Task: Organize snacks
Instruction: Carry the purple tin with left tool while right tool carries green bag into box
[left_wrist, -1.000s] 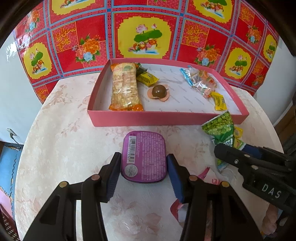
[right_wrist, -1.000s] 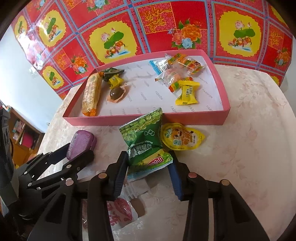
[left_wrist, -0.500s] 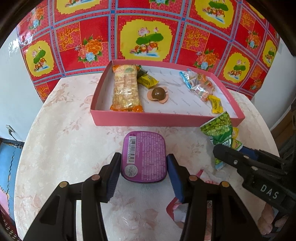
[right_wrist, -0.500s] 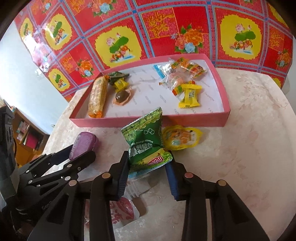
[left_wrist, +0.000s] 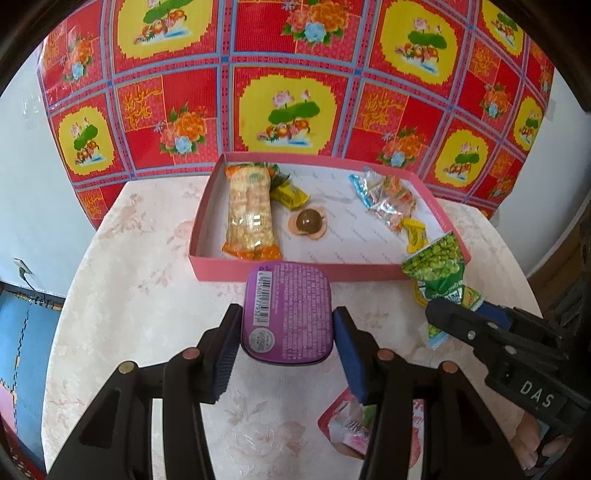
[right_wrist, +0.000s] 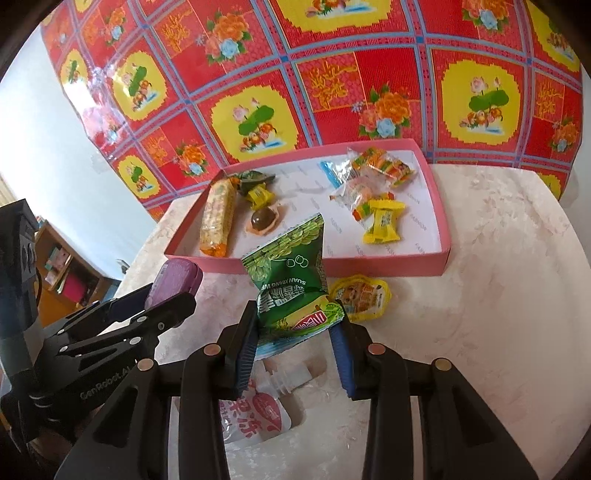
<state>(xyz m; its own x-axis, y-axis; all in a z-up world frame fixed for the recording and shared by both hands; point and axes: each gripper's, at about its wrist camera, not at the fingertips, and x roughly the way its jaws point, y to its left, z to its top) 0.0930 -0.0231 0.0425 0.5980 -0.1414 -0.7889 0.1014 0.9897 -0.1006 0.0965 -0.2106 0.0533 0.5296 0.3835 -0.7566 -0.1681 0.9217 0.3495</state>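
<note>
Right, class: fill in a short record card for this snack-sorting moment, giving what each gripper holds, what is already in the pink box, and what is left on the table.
left gripper: shut on purple tin
right gripper: shut on green pea packet
pink box: cracker bar, chocolate ball, yellow candy, mixed wrapped sweets
table: yellow jelly cup beside the box, red-and-white pouch under the right gripper

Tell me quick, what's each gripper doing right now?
Left gripper: shut on the purple tin.
Right gripper: shut on the green packet.
</note>
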